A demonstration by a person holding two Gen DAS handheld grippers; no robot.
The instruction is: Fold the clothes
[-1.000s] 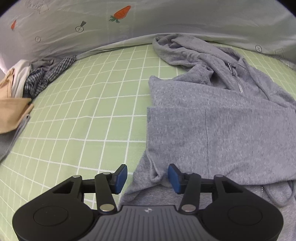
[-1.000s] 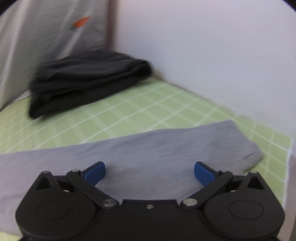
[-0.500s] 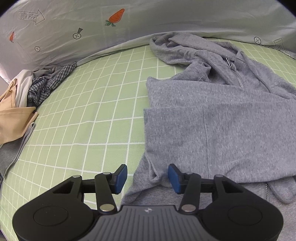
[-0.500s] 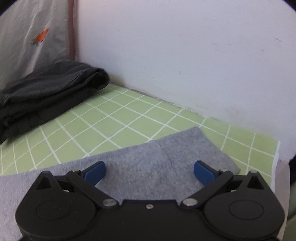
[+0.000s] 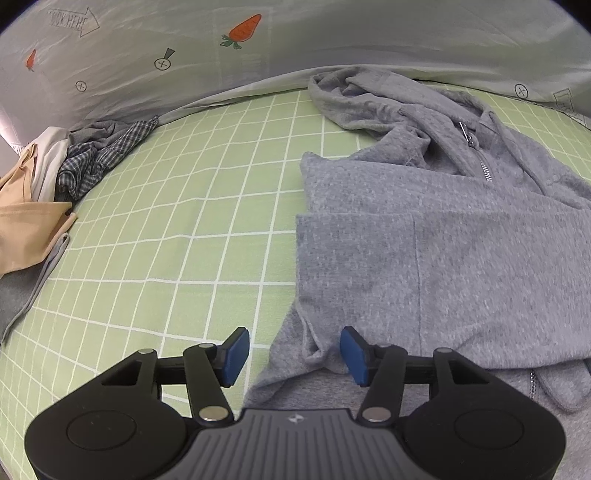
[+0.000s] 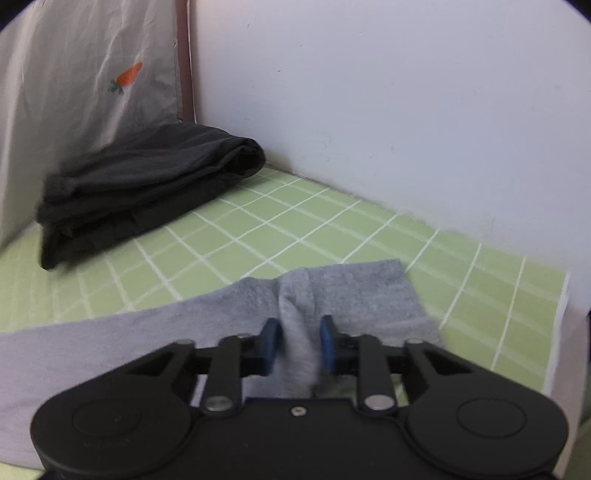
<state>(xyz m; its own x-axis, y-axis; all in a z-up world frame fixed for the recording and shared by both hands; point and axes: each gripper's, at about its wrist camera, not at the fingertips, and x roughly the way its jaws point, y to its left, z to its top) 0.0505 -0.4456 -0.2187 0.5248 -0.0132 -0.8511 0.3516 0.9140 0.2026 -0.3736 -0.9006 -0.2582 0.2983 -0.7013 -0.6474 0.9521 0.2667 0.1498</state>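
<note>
Fabric is bunching between the blue pads of the right gripper (image 6: 295, 345), whose jaws are closing on a raised ridge of the grey sleeve (image 6: 354, 295) and pinching it. That sleeve is lying flat on the green checked bedsheet (image 6: 332, 229), its long axis running from the lower left toward the cuff end near the sheet's right edge, by the white wall (image 6: 406, 110). A folded black garment (image 6: 147, 184) is sitting in the far left corner.

Jaws of the left gripper (image 5: 293, 356) are opening, standing apart over a rumpled fold at the near left corner of the grey hoodie (image 5: 424, 240) (cloth is lying between the pads, unpressed). The hoodie is spreading across the bedsheet's right half, zipper (image 5: 480, 158) and hood pointing to the far edge. Crumpled clothes (image 5: 55, 177) are piling at the left edge, under a carrot-print cloth (image 5: 240, 29).
</note>
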